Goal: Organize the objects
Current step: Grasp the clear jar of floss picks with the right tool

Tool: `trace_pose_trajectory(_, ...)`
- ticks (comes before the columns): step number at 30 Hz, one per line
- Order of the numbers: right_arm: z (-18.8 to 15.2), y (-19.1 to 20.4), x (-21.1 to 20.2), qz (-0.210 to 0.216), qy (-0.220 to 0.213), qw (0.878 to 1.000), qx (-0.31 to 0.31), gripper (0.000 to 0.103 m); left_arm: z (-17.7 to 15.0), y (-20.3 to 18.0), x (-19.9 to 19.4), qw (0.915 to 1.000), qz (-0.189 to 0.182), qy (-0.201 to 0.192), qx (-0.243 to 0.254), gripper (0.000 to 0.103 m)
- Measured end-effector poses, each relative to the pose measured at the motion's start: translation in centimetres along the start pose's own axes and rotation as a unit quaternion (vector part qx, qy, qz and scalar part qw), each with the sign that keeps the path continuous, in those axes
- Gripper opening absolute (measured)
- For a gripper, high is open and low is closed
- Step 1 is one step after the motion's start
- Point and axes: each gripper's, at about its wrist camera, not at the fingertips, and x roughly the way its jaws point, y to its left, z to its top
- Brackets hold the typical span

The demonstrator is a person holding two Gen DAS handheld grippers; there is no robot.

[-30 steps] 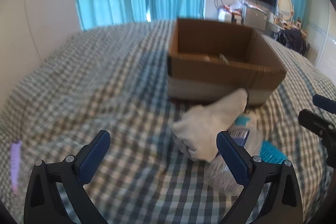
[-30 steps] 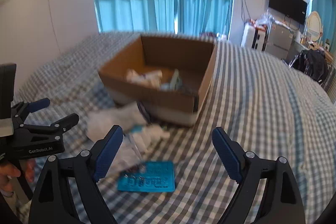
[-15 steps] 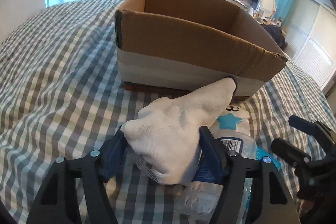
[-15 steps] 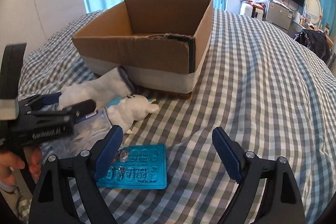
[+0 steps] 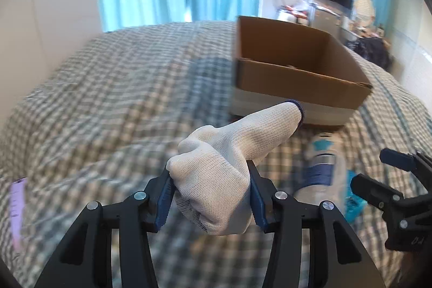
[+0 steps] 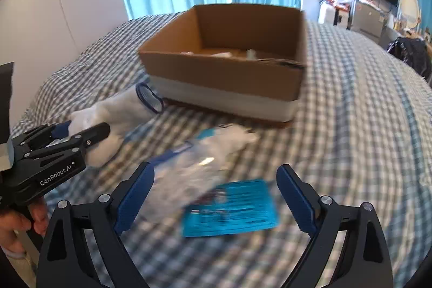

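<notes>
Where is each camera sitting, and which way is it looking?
Left wrist: sits on the left claw, looking forward and down over the checked bed at the cardboard box; its pads have just closed onto the white glove; the right claw shows at the right edge.
Right wrist: sits on the right claw, open above a blue card and clear packet; a hand holds the left claw at the left.
Shared: box, glove, bed, curtains.

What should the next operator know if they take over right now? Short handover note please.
Left gripper: jaws have just been closing, now clamped on the white glove, off the bed.
Right gripper: open, empty, over the blue card and clear bag.
Box on the bed, a few items already inside.
Left: glove into box, then bag and card. A purple item lies at far left.
</notes>
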Motion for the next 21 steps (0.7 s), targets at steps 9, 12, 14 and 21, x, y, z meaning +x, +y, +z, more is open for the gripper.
trace_pose_trajectory(9,0.5,5.6,4.8,-0.037,0.043,0.998,-0.038,0.092,-0.7,2.4,0.4,0.9993,0.033,0.007,-0.017,0.05)
trace_pose_trajectory(12,0.7,5.8,5.3,-0.041,0.045,0.998,-0.035,0.094,-0.6,2.4,0.7,0.9993,0.03,0.01,-0.018,0.05)
trace_pose_trajectory(14,0.8,5.9,5.4,-0.045,0.043,0.997,-0.039,0.094,-0.7,2.3,0.8,0.9994,0.028,0.011,-0.015,0.05)
trace_pose_trajectory(21,0.2,6.0,4.0,-0.04,0.033,0.997,-0.05,0.079,-0.9,1.8,0.7,0.9997,0.021,0.009,-0.011,0.05)
